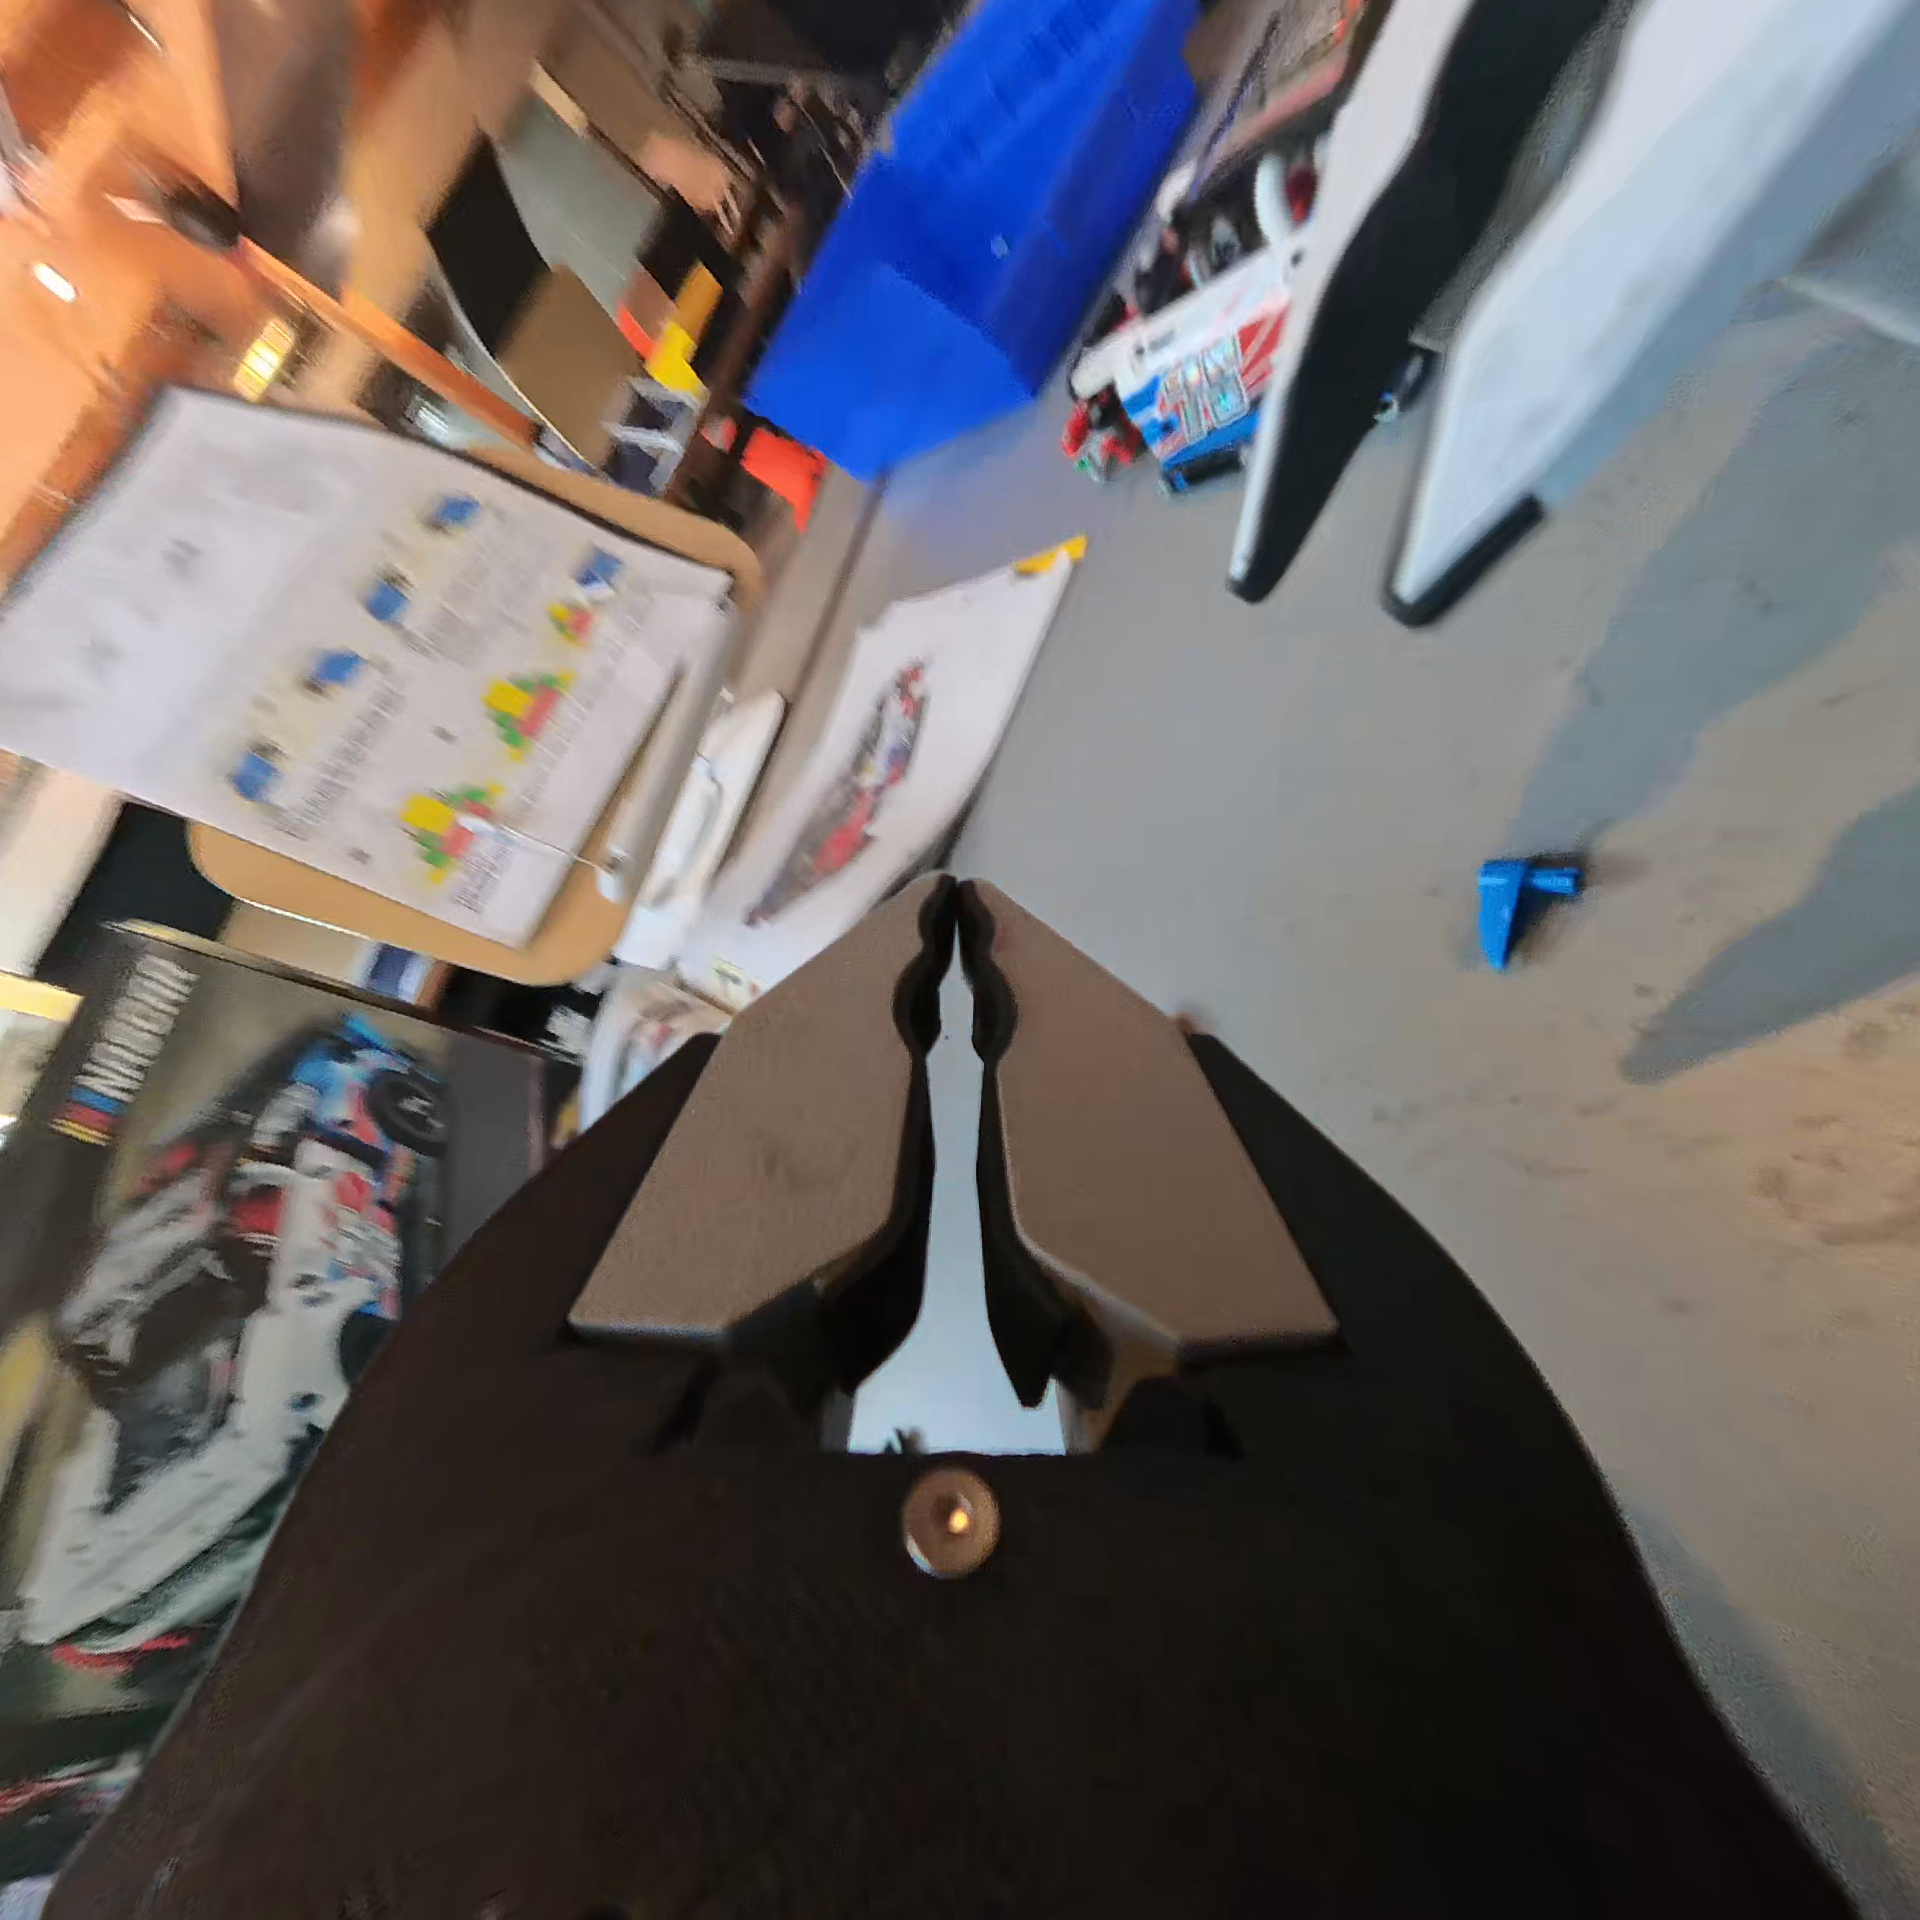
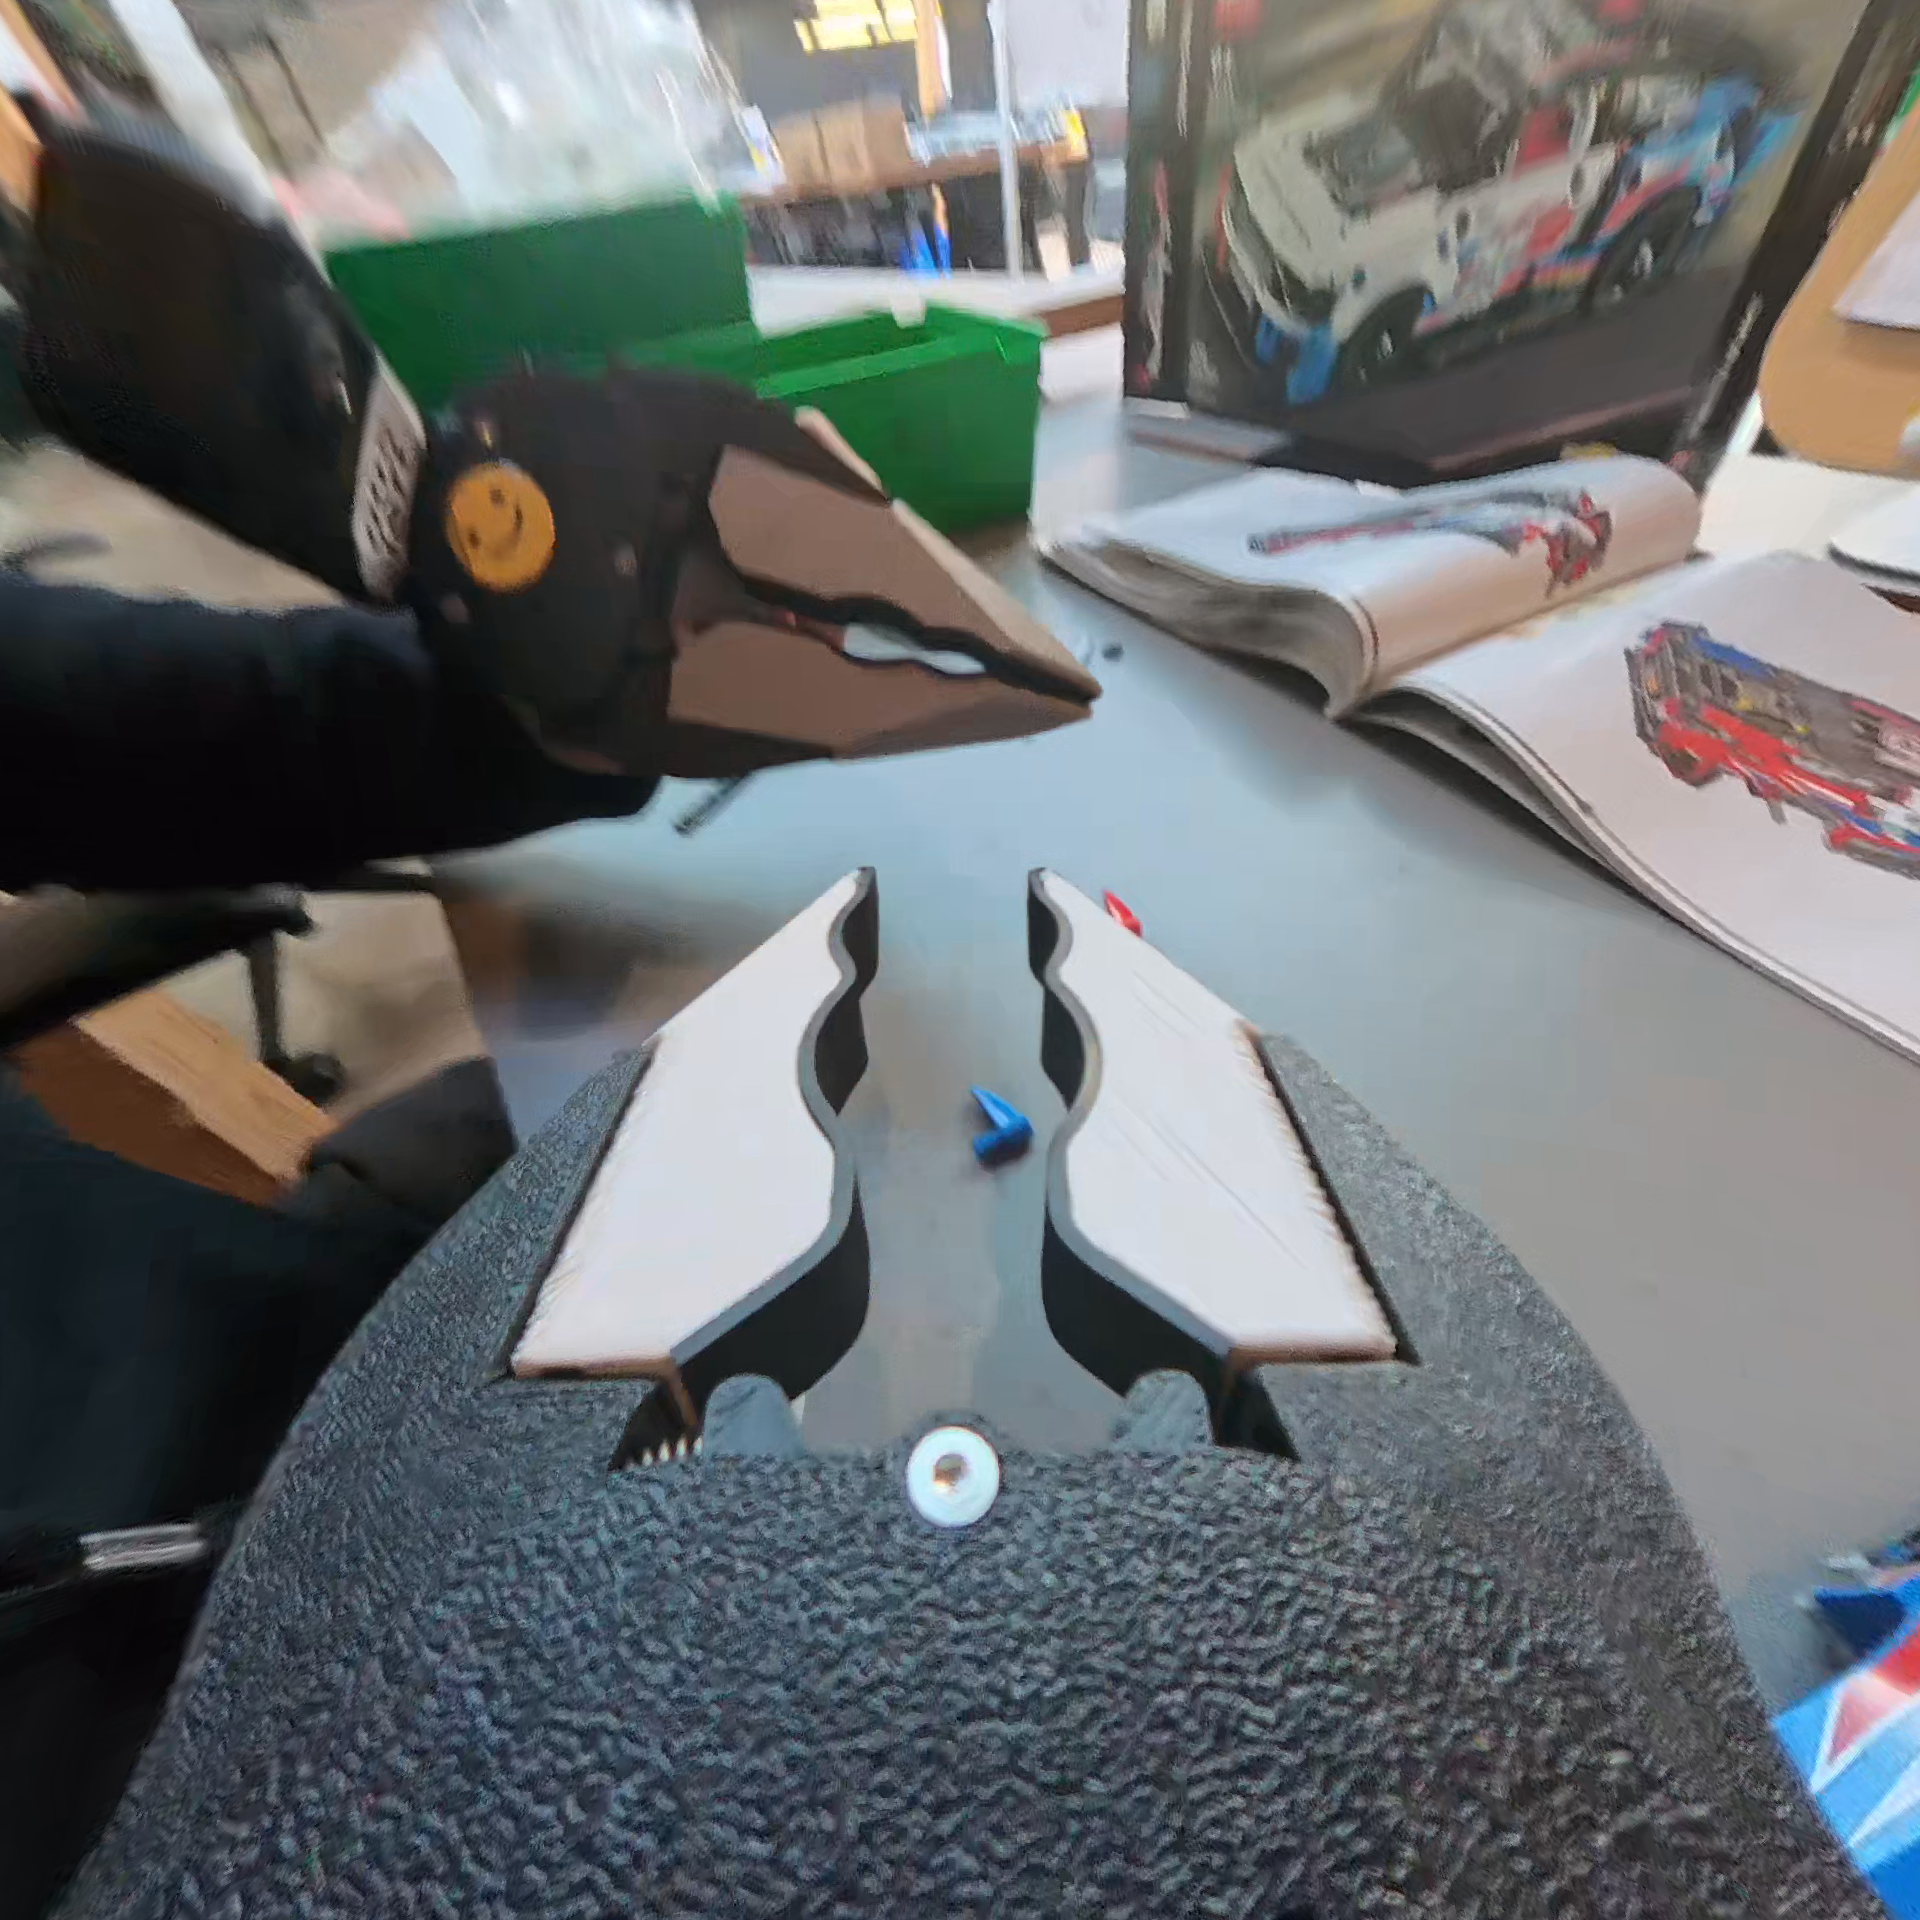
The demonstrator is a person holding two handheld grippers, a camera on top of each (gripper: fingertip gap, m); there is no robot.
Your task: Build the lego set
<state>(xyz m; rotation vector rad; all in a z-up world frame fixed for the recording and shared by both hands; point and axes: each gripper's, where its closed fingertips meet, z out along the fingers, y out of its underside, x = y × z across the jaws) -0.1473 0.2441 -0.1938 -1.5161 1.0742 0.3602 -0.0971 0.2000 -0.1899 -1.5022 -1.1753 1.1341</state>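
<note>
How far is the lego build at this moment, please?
Done: a partly built car stands on the grey table. In hand: nothing; the left gripper is shut and empty, the right gripper open above a loose blue piece. Left: picking that piece up and attaching it.

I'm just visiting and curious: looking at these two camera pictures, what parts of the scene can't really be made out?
- Small red piece, right wrist view: mostly hidden behind the right gripper finger, shape unclear.
- Partly built car, left wrist view: blurred, part covered by the other gripper's fingers.
- Instruction sheets, left wrist view: motion blur, steps unreadable.
- Blue and white model, right wrist view: cut off by the picture's edge.
- Left gripper: tips closed, nothing visible between them.
</note>
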